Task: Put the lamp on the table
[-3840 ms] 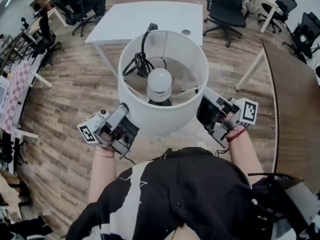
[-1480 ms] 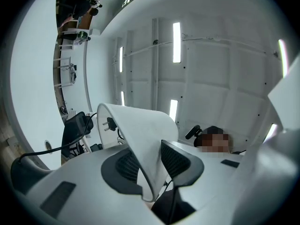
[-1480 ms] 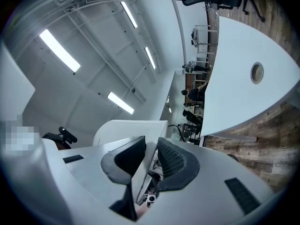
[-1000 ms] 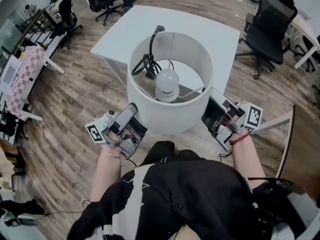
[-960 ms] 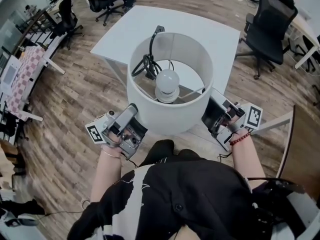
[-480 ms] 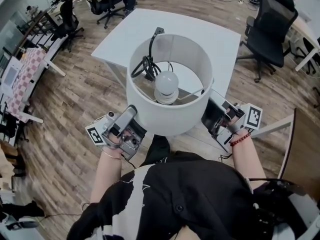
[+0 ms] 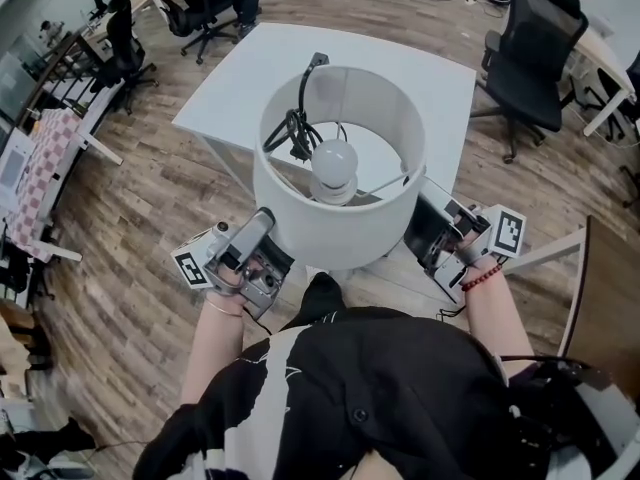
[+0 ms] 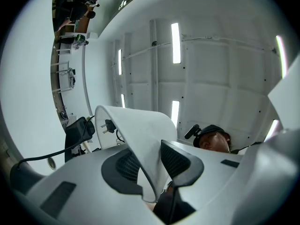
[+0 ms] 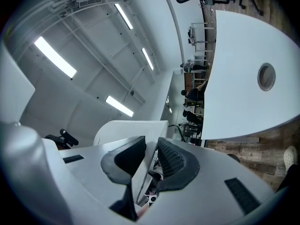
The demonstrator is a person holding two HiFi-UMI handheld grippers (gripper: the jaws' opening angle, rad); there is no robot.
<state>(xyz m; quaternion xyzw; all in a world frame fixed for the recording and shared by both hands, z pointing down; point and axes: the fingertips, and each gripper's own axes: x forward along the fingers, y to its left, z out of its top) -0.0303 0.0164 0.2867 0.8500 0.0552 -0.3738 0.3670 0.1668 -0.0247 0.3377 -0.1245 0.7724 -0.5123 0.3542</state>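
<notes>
Lamp (image 7: 338, 233) hangs between the left tongs (image 7: 263, 230) and right tongs (image 7: 418, 218), each clamped on its shade rim; the table (image 7: 420, 73) lies just ahead, so setting down remains.

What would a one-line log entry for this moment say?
stage: lamp held up at white table | left gripper: shut on lamp rim | right gripper: shut on lamp rim
</notes>
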